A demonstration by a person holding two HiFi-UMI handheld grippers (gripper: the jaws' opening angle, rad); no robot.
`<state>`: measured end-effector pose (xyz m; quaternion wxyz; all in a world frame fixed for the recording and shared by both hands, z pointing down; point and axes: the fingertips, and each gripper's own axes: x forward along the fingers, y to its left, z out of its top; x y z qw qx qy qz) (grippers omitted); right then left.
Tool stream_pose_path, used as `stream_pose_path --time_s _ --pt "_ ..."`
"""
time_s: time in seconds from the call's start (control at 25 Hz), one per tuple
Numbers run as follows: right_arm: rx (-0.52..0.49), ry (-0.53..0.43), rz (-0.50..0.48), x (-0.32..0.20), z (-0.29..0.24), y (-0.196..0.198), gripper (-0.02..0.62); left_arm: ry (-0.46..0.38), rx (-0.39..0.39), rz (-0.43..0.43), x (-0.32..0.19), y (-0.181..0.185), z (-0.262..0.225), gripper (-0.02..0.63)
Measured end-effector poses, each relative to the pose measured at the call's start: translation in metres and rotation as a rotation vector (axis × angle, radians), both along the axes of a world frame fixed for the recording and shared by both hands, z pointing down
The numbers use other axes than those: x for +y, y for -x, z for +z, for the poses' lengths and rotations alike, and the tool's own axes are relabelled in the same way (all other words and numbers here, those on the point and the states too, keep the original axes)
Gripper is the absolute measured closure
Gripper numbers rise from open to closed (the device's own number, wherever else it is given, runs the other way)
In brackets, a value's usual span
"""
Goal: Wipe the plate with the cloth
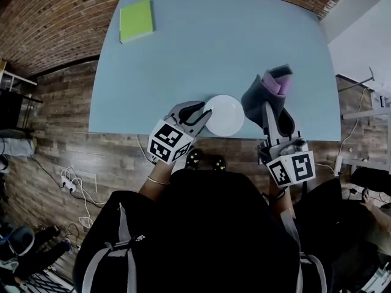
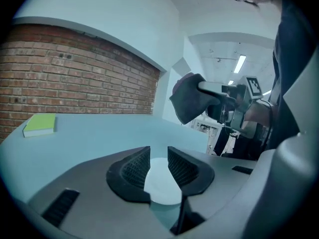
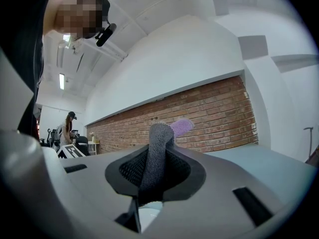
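Two claws: one in each hand, both at the near edge of the tabletop (image 1: 214, 41).
Left claw (image 1: 200, 117) (image 2: 158, 156): released. Its two jaws stand apart with a clear gap between them.
Spot of the left claw: right at the left edge of the plate (image 1: 225, 115), pointing toward it and a bit down.
Gap of the left claw: the white plate (image 2: 160, 183) shows through it in the left gripper view. I cannot tell if the pads touch the rim.
Right claw (image 1: 275, 112) (image 3: 155, 151): clenched on the cloth (image 3: 158, 153). Both jaws pinch it tight from the two sides.
Cloth (image 1: 269, 90) (image 2: 189, 103): gray with a purple part. It sticks out past the tips of the right claw. It hangs up in the air, just to the right of the plate and not on it.
Plate: white and round. It lies flat on the light blue tabletop, close to the near edge, between the two claws. A bit of it (image 3: 149, 215) also shows under the right claw.
Green book (image 1: 135, 20) (image 2: 40, 124): flat at the far left corner of the tabletop, well apart from the plate.
Wall (image 2: 75, 73): red brick, past the far edge of the tabletop.
Floor (image 1: 55, 115): brown wood planks, with some wires on the left.
Person: stands at the near edge in a dark top.
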<state>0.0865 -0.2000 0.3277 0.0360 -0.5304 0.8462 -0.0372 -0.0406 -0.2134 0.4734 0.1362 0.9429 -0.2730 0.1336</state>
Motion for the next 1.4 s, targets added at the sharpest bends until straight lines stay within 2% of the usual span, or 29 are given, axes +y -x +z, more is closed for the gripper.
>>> stream_pose_path --time_s 0.32,0.6,0.8,1.4 --pt "0.004 0.005 0.004 0.0 0.002 -0.008 0.529 0.102 -0.084 0.023 -0.001 -0.013 0.041 0.468" --pt "0.008 0.005 0.005 0.0 0.003 -0.013 0.529 0.186 -0.196 0.005 -0.006 -0.013 0.071 0.432" --pt "0.014 0.009 0.009 0.003 0.004 -0.015 0.529 0.25 -0.235 0.03 -0.004 -0.017 0.087 0.38" --pt "0.017 0.011 0.031 0.011 0.005 -0.029 0.529 0.39 -0.319 0.038 -0.001 -0.019 0.118 0.351"
